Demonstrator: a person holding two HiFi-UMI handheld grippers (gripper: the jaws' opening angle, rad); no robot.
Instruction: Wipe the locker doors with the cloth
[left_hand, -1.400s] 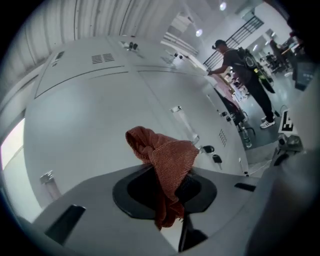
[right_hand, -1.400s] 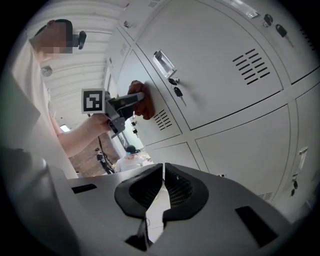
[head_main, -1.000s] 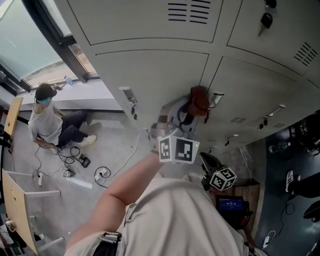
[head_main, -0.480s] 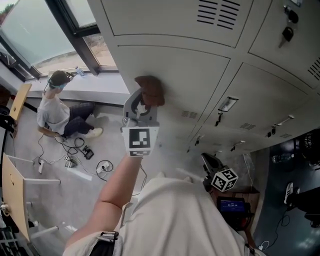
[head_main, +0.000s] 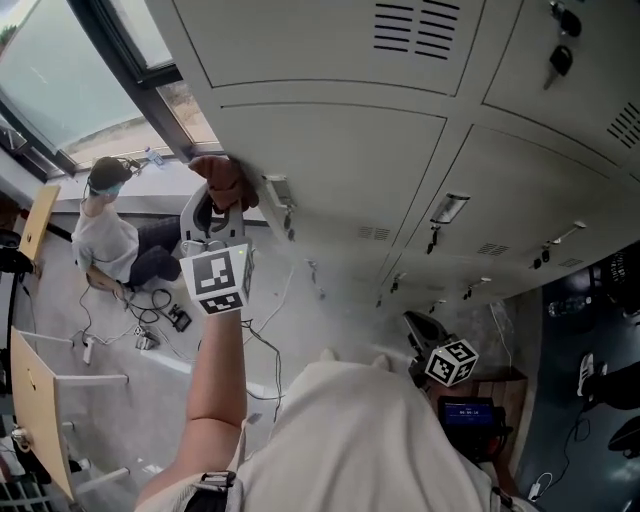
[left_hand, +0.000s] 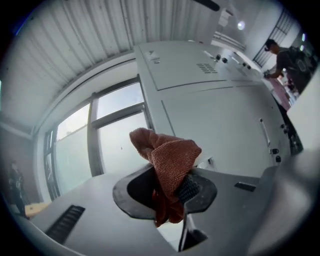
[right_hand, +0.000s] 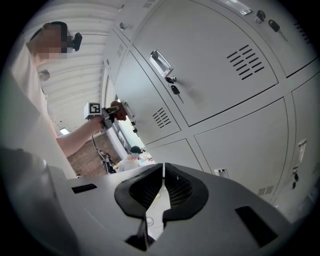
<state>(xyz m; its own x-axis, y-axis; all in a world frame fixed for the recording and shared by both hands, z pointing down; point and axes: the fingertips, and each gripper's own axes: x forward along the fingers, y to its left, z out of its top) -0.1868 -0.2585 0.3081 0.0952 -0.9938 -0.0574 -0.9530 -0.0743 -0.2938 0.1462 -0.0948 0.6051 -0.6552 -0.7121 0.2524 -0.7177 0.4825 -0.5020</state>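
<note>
fingers of left gripper pinched on cloth, holding it tight. left gripper view: cloth sits center frame, a bunched rust-red wad. long axis runs along the jaws, tail hanging below them, free end poking to the upper left toward the window. locker doors fill the right half. cloth looks beside the door face, not flat on it; contact can't be confirmed.

right gripper view: right gripper has its jaws together with 0 between them, idle at bottom center. doors fill the right of the frame, 1 with keys hanging from the lock. left gripper and cloth show small at left center.

head view: cloth is upper left, at the left edge of the locker bank beside the window frame, arm stretched out to it. right gripper hangs low at lower right, well apart from the doors. seated person at left on the floor.

my read: mid-wipe, at the far left end of a pass. next move calls for pressing the wad flat onto the panel and sweeping back toward frame right, skirting the handle.
</note>
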